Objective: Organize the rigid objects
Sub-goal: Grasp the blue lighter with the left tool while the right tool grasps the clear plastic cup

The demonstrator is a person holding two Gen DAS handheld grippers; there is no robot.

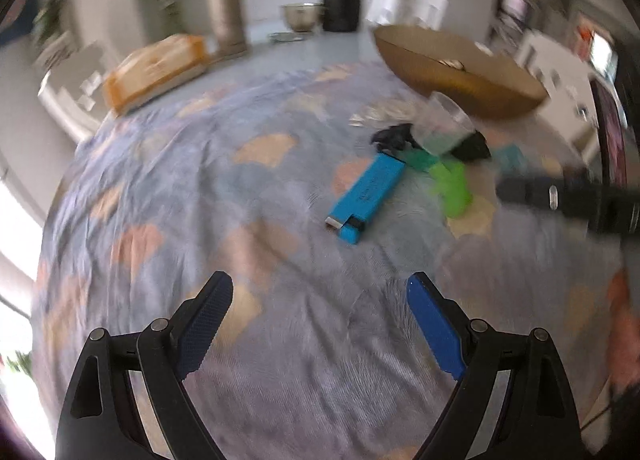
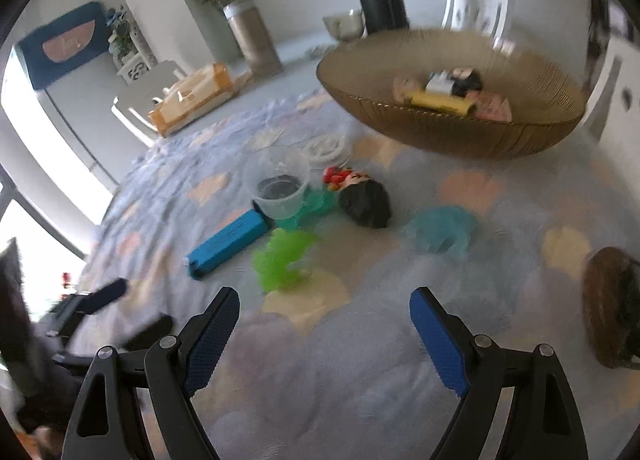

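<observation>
A blue box (image 1: 366, 196) (image 2: 228, 243) lies flat on the patterned cloth, beyond both grippers. Beside it stand a clear plastic cup (image 2: 280, 186) (image 1: 442, 124), a black lump (image 2: 366, 202), a green toy (image 2: 284, 256) (image 1: 452, 190) and a teal toy (image 2: 440, 232). A brown ribbed bowl (image 2: 452, 132) (image 1: 460, 88) at the back right holds several small items. My left gripper (image 1: 320, 288) is open and empty above the cloth. My right gripper (image 2: 324, 300) is open and empty, just short of the green toy.
A round dark wooden object (image 2: 612, 308) sits at the right edge. An orange-and-white pack (image 1: 156, 68) (image 2: 192, 98) and a tall metal canister (image 1: 226, 8) (image 2: 254, 38) stand at the back. The right gripper shows in the left wrist view (image 1: 568, 200).
</observation>
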